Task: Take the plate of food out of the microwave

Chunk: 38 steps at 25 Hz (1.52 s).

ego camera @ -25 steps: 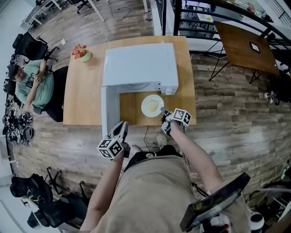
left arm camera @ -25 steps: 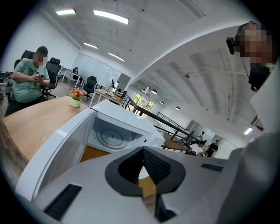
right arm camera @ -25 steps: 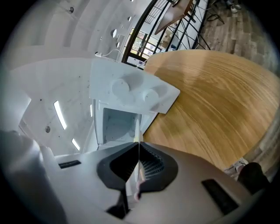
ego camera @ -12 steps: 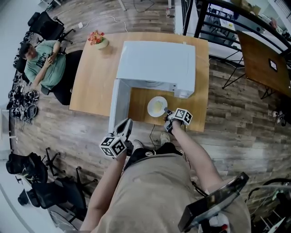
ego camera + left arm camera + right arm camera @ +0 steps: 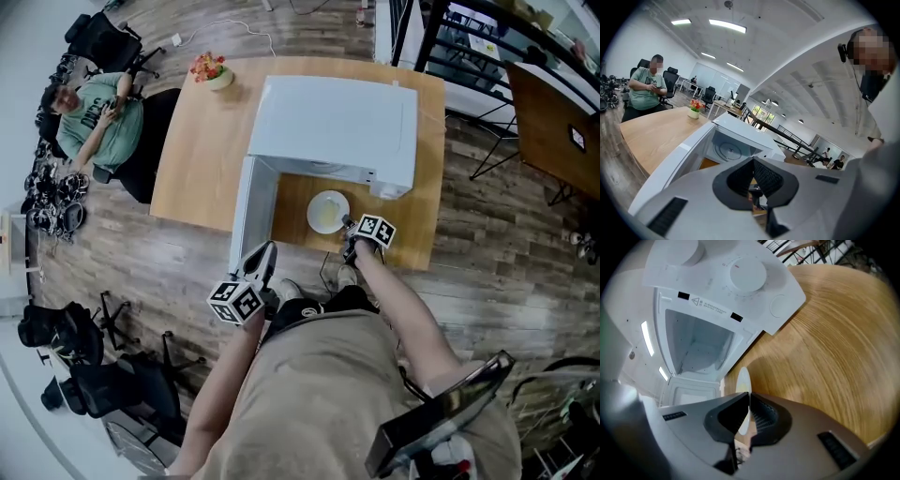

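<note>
**Plate pinched at its edge, out of the microwave**

Right gripper has its two jaws closed tight on the edge of the white plate. Some pale yellow food sits on the plate. The plate is outside the microwave, over the wooden table, just in front of the oven's open mouth. I cannot tell if the plate touches the table.

The microwave door hangs wide open on the left side. Inside the oven you can see the round turning tray.

Left gripper has its jaws pressed together with nothing in them. It is near the end of the open door, well apart from the plate.

A small pot of flowers stands at the far corner of the table. A person in a green shirt sits beside the table.
</note>
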{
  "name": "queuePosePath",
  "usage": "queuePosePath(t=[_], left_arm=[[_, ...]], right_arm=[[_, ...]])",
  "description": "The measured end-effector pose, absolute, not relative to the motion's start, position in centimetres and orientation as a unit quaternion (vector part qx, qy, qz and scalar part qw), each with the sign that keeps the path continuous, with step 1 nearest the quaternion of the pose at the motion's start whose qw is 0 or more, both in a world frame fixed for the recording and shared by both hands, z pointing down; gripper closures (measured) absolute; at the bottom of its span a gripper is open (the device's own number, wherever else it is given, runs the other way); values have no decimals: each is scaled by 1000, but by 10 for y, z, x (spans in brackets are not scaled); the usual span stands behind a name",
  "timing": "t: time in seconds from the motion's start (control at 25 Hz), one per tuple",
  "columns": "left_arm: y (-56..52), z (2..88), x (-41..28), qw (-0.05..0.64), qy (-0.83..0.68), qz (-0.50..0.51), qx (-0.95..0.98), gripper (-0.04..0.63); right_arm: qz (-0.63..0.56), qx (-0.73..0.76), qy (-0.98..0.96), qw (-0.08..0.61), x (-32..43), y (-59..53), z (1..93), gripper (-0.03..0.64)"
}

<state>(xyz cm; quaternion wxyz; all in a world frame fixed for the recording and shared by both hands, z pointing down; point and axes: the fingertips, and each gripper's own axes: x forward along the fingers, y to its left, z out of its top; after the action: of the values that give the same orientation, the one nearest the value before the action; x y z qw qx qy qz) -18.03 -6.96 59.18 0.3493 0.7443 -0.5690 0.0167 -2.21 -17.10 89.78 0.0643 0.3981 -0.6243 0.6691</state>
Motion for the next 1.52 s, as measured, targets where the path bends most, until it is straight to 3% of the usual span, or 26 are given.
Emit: queuePosePath(t=[0.16, 0.28, 0.52, 0.68, 0.92, 1.2, 1.52], left_arm=[[-72, 590, -175, 345, -568, 17, 747, 591], [-70, 586, -175, 343, -568, 13, 748, 591], [-66, 583, -175, 343, -568, -1, 748, 591], [-62, 579, -170, 343, -562, -10, 753, 591], [-62, 565, -167, 342, -555, -38, 757, 591], [-79, 537, -161, 315, -546, -67, 774, 591], [-117, 494, -152, 261, -531, -73, 803, 591]], right_arm=[[612, 409, -661, 144, -23, -176, 902, 589], [577, 403, -691, 164, -29, -180, 896, 382], [509, 395, -737, 207, -37, -186, 883, 141], [466, 402, -763, 200, -34, -192, 849, 137], [403, 377, -825, 124, -20, -188, 745, 144], [278, 388, -878, 42, 42, -172, 599, 303], [118, 431, -894, 44, 98, -171, 487, 336]])
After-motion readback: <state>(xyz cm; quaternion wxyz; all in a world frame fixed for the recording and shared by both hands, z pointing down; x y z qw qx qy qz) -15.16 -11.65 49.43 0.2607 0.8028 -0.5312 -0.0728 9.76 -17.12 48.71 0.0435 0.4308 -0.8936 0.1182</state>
